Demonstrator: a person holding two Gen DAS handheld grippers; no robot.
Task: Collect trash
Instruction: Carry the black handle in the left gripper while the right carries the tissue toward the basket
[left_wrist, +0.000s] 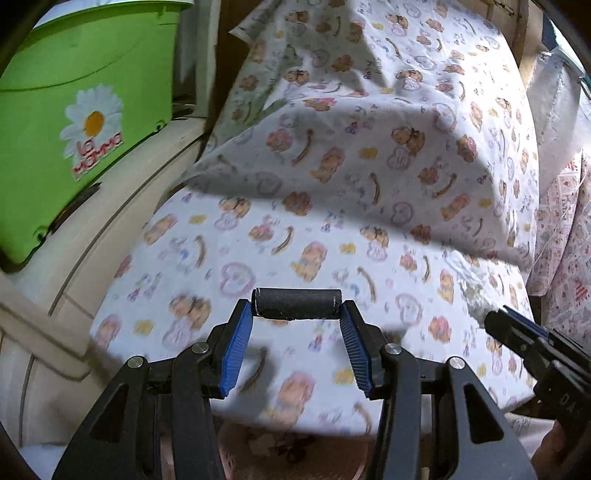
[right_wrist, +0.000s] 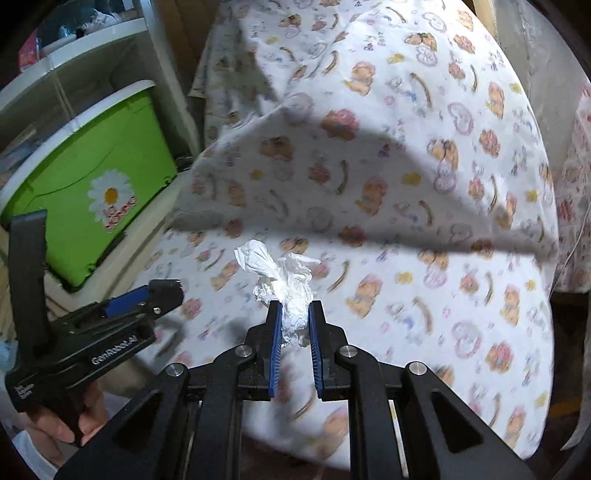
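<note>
Trash is lifted in both our tongs, left tongs (left_wrist: 297, 332) pinching a dark cylinder (left_wrist: 297, 303) at lower centre, right tongs (right_wrist: 295, 325) clamped on crumpled tissue (right_wrist: 284, 280); binning remains, we judge.

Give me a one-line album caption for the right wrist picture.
Right claw pinching a crumpled white tissue above a bear-print sheet, green daisy bin nearby.
</note>
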